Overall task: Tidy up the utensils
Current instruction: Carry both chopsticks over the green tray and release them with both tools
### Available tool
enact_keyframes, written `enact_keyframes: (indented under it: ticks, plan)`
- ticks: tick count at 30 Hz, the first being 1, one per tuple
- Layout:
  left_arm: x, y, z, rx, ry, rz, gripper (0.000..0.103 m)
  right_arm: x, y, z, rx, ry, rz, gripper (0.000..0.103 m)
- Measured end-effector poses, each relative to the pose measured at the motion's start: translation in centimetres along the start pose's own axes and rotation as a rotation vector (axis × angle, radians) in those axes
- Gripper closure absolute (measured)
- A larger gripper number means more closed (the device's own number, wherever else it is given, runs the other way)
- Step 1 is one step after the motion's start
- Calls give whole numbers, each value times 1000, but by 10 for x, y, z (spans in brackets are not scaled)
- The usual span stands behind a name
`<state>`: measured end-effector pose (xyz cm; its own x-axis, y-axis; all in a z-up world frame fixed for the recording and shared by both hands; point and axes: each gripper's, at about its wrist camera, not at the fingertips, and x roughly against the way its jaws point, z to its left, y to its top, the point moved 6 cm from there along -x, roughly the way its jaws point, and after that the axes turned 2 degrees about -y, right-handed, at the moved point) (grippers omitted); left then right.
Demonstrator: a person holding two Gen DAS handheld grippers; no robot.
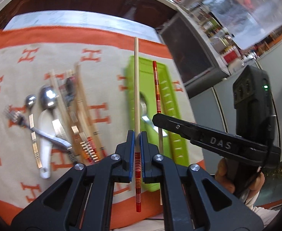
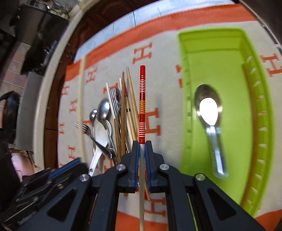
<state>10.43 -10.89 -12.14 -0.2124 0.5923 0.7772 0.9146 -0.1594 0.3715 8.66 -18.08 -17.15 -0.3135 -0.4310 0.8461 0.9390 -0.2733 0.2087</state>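
Note:
My left gripper (image 1: pixel 137 144) is shut on a pale wooden chopstick (image 1: pixel 136 88), gripped near its red-striped end, and holds it above the cloth beside the green tray (image 1: pixel 177 127). My right gripper (image 2: pixel 141 148) is shut on a second chopstick (image 2: pixel 142 100) whose red-striped end points away; in the left wrist view this gripper (image 1: pixel 157 120) hangs over the tray. A metal spoon (image 2: pixel 210 115) lies in the tray (image 2: pixel 256 115). The left gripper (image 2: pixel 71 165) shows at the lower left of the right wrist view.
On the orange-and-cream patterned cloth (image 1: pixel 106 61), left of the tray, lies a pile with a fork (image 1: pixel 15 115), spoons (image 1: pixel 47 96) and several chopsticks (image 1: pixel 81 104). A dark cabinet (image 1: pixel 190 57) and cluttered shelves stand beyond the table's right side. A hand (image 1: pixel 225 175) holds the right gripper.

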Motion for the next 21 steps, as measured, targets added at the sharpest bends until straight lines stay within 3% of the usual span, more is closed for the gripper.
enact_keyframes:
  ticks: [5, 10, 15, 21]
  plan:
    - [-24, 6, -48, -76, -40, 14, 100, 43, 5, -15, 3, 11, -91, 97]
    - [-53, 8, -73, -85, -83, 40, 100, 80, 10, -38, 28, -78, -194, 97]
    - [-76, 8, -79, -91, -53, 57, 100, 93, 15, -59, 28, -167, -247, 97]
    - [-80, 10, -66, -86, 29, 33, 99, 81, 20, -77, 28, -208, -225, 97]
